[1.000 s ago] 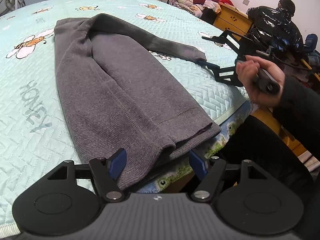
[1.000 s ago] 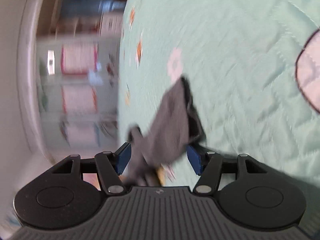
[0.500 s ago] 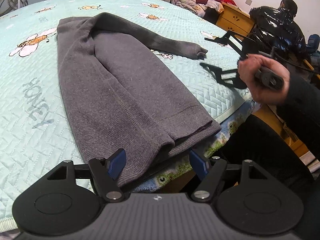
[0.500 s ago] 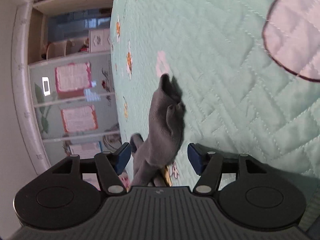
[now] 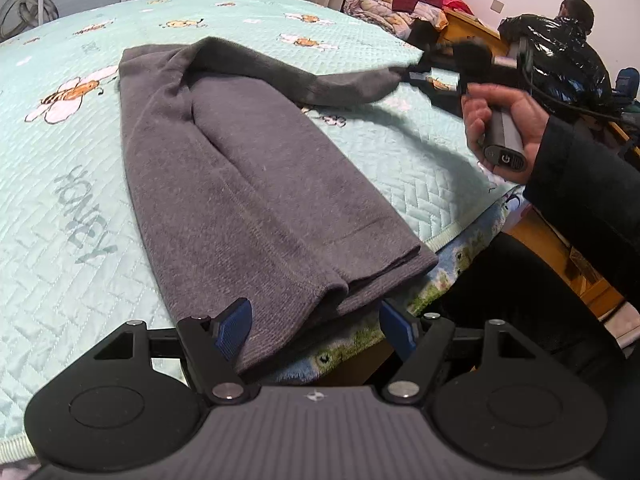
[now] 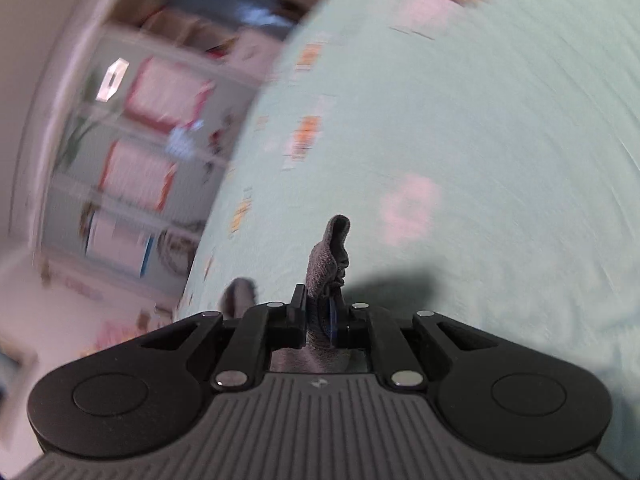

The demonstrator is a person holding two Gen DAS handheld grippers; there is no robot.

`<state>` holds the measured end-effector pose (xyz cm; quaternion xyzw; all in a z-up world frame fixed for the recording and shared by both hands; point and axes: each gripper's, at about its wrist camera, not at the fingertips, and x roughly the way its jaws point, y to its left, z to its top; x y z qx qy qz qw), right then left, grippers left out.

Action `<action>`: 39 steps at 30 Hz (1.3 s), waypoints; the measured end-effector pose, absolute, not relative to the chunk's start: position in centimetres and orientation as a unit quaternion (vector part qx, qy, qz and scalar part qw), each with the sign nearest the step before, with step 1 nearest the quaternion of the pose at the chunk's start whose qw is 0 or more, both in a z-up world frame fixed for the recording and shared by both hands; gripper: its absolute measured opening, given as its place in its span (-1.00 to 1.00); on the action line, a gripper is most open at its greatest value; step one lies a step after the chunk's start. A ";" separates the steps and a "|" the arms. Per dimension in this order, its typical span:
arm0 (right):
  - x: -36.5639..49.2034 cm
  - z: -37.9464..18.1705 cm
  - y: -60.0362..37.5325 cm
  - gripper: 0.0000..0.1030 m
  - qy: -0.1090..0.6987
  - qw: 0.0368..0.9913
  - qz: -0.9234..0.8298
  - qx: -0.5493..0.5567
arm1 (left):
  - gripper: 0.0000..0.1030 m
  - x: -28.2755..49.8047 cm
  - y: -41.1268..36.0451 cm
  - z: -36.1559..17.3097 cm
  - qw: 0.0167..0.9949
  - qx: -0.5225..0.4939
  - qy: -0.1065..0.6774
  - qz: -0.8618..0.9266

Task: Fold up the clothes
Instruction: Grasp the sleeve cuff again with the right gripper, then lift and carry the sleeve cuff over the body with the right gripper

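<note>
Mint quilted bedspread [image 5: 80, 216] covers the bed; grey sweater [image 5: 248, 184] lies folded lengthwise on it, hem at the near edge. Sleeve [image 5: 320, 84] stretches off to the right, lifted. Right gripper [image 6: 320, 312] is pinched tight on the cuff [image 6: 332, 252]. Left gripper [image 5: 314, 320] hangs spread wide at the hem, gripping nothing.
</note>
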<state>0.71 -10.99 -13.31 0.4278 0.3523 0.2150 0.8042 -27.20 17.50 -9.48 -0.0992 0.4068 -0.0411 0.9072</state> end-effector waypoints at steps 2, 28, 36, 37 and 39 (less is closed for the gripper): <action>1.1 -10.5 -9.7 -0.82 0.329 0.824 0.253 0.385 | 0.43 -27.1 17.6 -9.3 0.908 -0.100 0.405 -0.038; 11.2 7.7 -7.1 -0.85 0.209 0.868 0.385 0.232 | 0.43 -14.9 29.7 -3.4 0.931 -0.212 0.298 0.015; 14.7 5.2 -7.1 -0.85 0.246 0.857 0.368 0.266 | 0.43 -3.0 35.0 -8.1 0.864 -0.399 0.306 -0.005; 15.1 5.1 -6.9 -0.85 0.248 0.854 0.370 0.268 | 0.44 -2.3 34.4 -8.9 0.864 -0.391 0.316 -0.008; 15.9 4.9 -6.6 -0.85 0.252 0.850 0.374 0.273 | 0.48 -1.8 33.0 -10.1 0.873 -0.365 0.323 -0.008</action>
